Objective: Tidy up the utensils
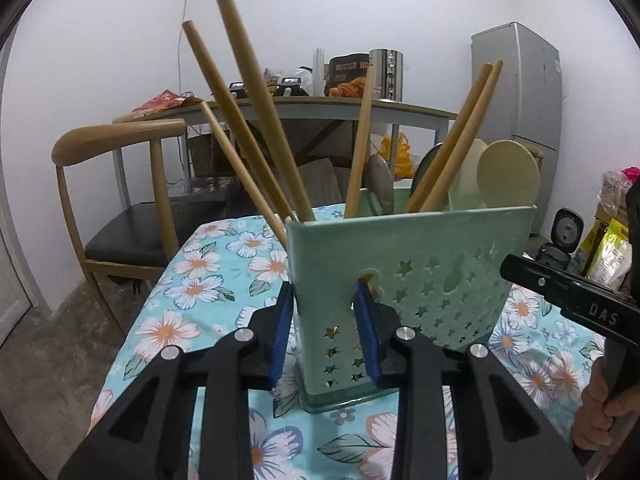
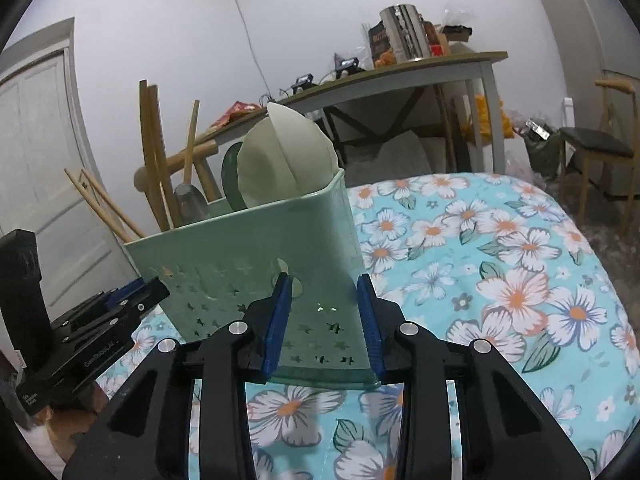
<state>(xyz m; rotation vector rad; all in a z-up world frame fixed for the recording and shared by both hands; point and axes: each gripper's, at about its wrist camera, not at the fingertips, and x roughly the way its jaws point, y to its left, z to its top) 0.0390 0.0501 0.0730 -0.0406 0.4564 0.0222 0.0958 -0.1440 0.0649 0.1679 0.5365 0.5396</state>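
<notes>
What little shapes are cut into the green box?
Stars on the green box, clearest in the left wrist view.

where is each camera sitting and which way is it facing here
Left wrist view: sits on the left gripper, looking forward and slightly down at the left corner of the green utensil holder; its blue pads clamp that corner; a hand with the right gripper shows at the right edge.
Right wrist view: sits on the right gripper, facing the holder's right corner, pads closed on it; the left gripper appears at far left.
Shared: the holder with wooden utensils, the floral tablecloth, the background table.
</notes>
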